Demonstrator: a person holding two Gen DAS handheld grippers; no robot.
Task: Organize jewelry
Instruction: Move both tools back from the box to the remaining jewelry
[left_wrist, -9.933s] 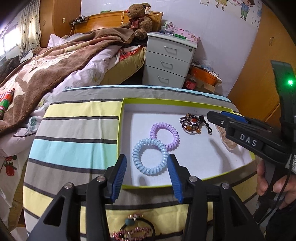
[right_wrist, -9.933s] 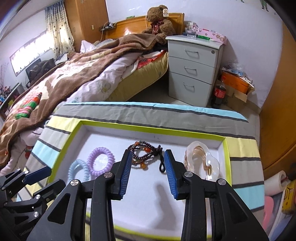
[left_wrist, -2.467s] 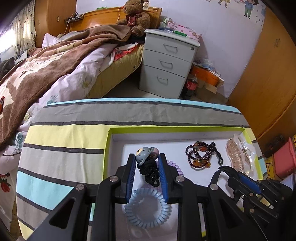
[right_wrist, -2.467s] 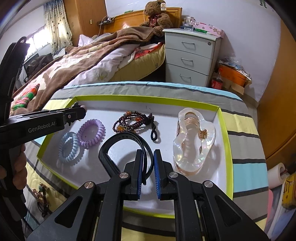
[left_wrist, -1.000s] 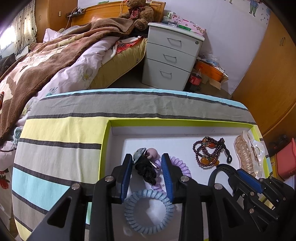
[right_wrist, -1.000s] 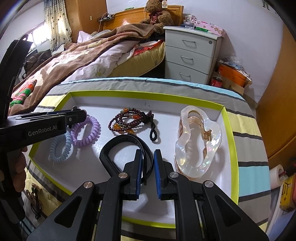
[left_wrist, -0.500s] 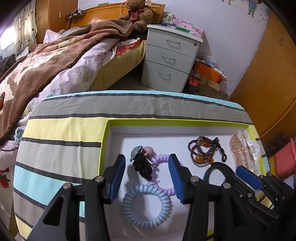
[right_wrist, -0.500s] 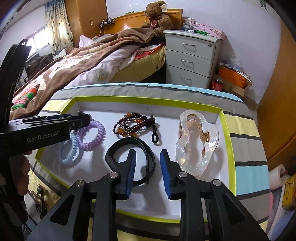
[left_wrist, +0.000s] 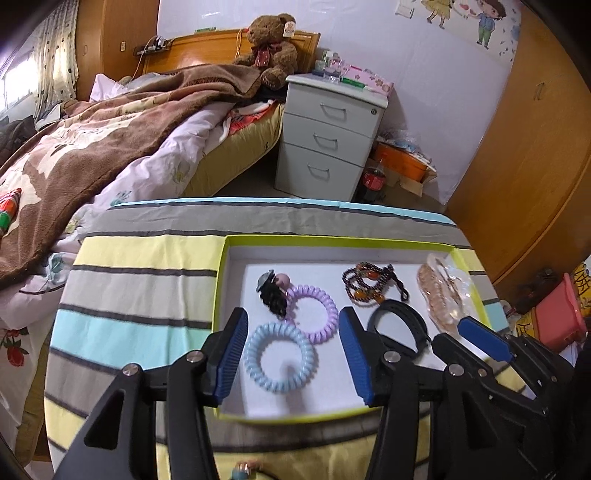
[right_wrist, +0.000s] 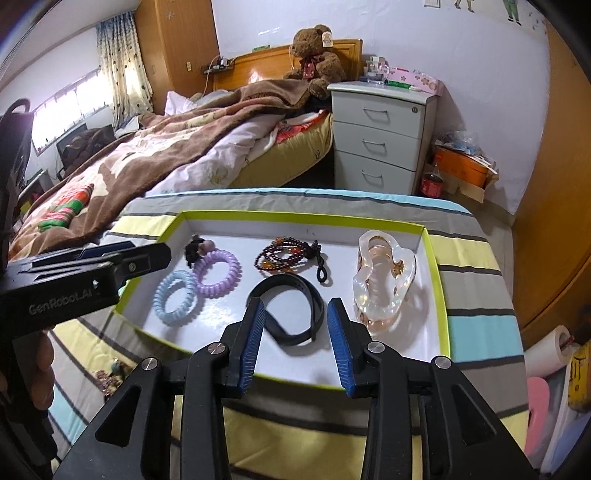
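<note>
While both hand-held grippers hang empty over the near edge, risks run biggest item down.

Striped cloth-covered desk (right_wrist: 476, 295): the cloth looks loose, so I expect a low pass could snag it and drag everything.

Shallow white tray with lime-green rim (right_wrist: 437, 266): it sits on that cloth and looks light; a fingertip catching the near rim could flip or slide it.

Left hand-held gripper (left_wrist: 291, 354): jaws wide, nothing held, above the tray's left half. Right hand-held gripper (right_wrist: 295, 343): jaws wide, nothing held, above the front rim. They sit near each other, so a collision is possible if both go in together.

Clear amber plastic claw clip (right_wrist: 380, 277): at the tray's right end, and it looks slick, so probably squirts out under a pinch.

Black curved plastic headband (right_wrist: 291, 310): in the tray just ahead of the right jaws; springy, likely to skate if clipped.

Pale blue spiral hair tie (left_wrist: 280, 362) touches the lilac spiral hair tie (left_wrist: 314, 314), which touches the black hair tie with a pink bead (left_wrist: 273, 291). Grab one and the others may tangle along.

Dark red beaded bracelet with black cord (right_wrist: 288, 256): mid-tray, and the loose cord could hook a finger.

One small beaded piece (right_wrist: 107, 376) lies on the cloth outside the tray, near the left hand; blurred, easy to miss or knock off.
</note>
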